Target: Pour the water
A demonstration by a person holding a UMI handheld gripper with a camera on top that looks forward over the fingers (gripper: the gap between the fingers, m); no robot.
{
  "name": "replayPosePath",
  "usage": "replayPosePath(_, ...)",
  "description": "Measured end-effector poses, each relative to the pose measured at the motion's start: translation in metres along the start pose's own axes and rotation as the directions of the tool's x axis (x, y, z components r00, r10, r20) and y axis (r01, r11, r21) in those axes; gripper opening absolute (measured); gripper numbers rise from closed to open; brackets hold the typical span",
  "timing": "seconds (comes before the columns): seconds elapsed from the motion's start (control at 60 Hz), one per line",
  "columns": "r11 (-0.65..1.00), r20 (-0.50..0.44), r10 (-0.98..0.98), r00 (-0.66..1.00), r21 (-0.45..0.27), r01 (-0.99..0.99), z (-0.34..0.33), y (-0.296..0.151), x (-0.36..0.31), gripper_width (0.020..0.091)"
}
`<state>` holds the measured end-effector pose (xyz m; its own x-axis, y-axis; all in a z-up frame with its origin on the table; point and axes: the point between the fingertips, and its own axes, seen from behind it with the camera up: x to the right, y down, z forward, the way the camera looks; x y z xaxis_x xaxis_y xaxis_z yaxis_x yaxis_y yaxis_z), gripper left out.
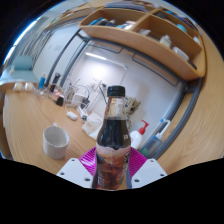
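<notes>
One dark glass bottle with a black cap and a pale printed label (114, 135) stands upright dead centre, its lower body between the two white gripper fingers (75, 171), pink pads showing at either side of it. The gripper (113, 168) looks clamped on the bottle, both pads pressed to its sides, no gap seen. One white ceramic cup (56, 140) sits on the light wooden table (30, 115), off to the fingers' left and a little ahead, apart from the bottle, mouth up; contents cannot be told. One white spray bottle with a red nozzle (142, 132) stands just beyond the bottle to its right. One small white dish-like item (72, 115) lies farther back on the table. Several small dark bottles or jars (85, 95) cluster at the table's far end, count unclear. One long wooden shelf unit (150, 35) with several compartments runs overhead. Gripper points level, forward along the table, bottle upright, not tipped.
</notes>
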<state>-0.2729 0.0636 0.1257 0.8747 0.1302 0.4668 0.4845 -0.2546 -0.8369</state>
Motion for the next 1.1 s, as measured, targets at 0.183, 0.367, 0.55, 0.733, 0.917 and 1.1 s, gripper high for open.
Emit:
replayPosePath(0.183,0.876,0.113,0.475,0.873,0.032,-0.481,0.005,0.002,0.004,0.0388)
replayPosePath(0.367,0.827,0.119,0.552,0.826,0.053,-0.56,0.016,0.006,0.0,0.039)
replayPosePath(0.55,0.837,0.13,0.532,0.837,0.072,-0.543,0.024,0.012,-0.012,0.0407)
replayPosePath(0.733,0.851,0.107,0.511,0.853,0.08,-0.519,0.022,0.013,-0.015,0.0426)
replayPosePath(0.917,0.863,0.083,0.496,0.864,0.06,-0.501,0.02,0.016,-0.015,0.057)
replayPosePath(1.1,0.842,0.037,0.538,0.842,0.031,-0.539,0.003,0.024,-0.011,0.0787)
